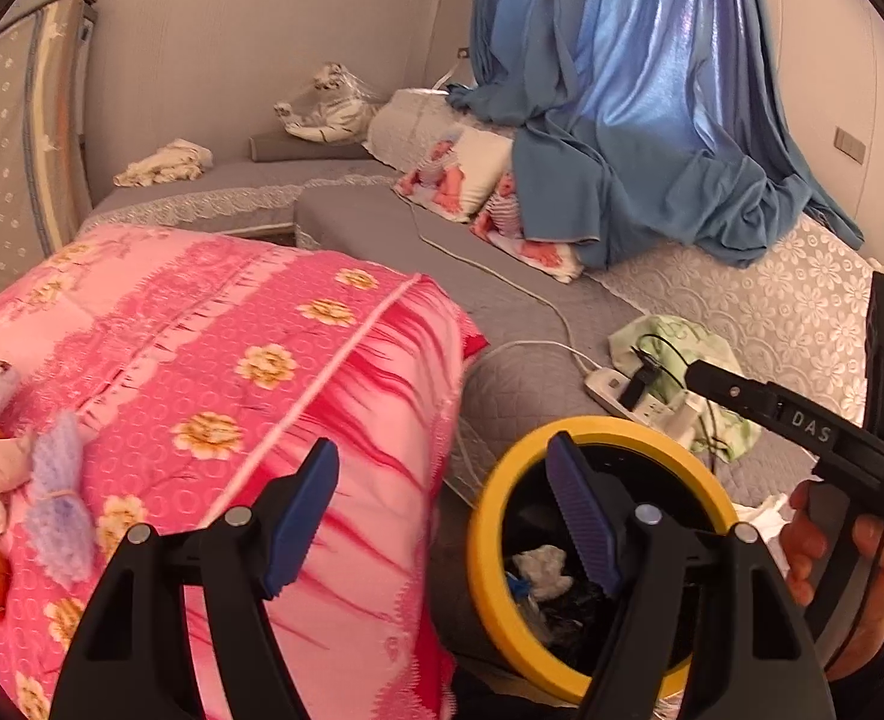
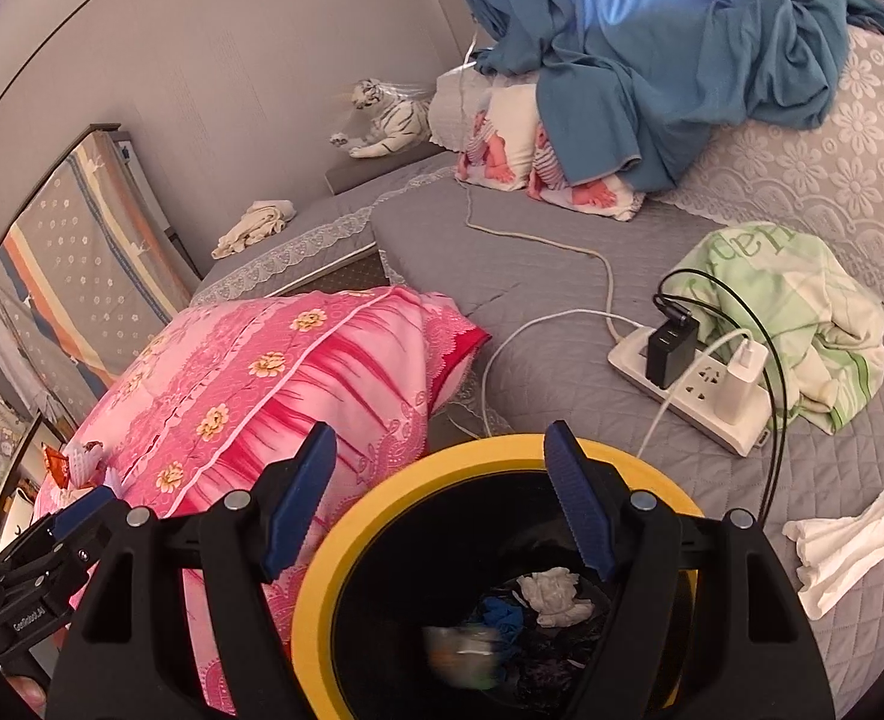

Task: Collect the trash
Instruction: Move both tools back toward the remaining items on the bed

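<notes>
Hovering over the yellow-rimmed bin (image 2: 346, 516), the right gripper (image 2: 439, 501) has its jaws wide and empty — crumpled scraps lie inside. The left gripper (image 1: 442, 507) gapes empty too. A white tissue (image 2: 844, 540) waits on the bed (image 2: 562, 276) — reaching for it could snag the charger cables (image 2: 766, 372).

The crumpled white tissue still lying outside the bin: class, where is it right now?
In the right wrist view, the white tissue lies on the grey quilted bedcover at lower right, just right of the yellow-rimmed bin and below the white power strip.
</notes>
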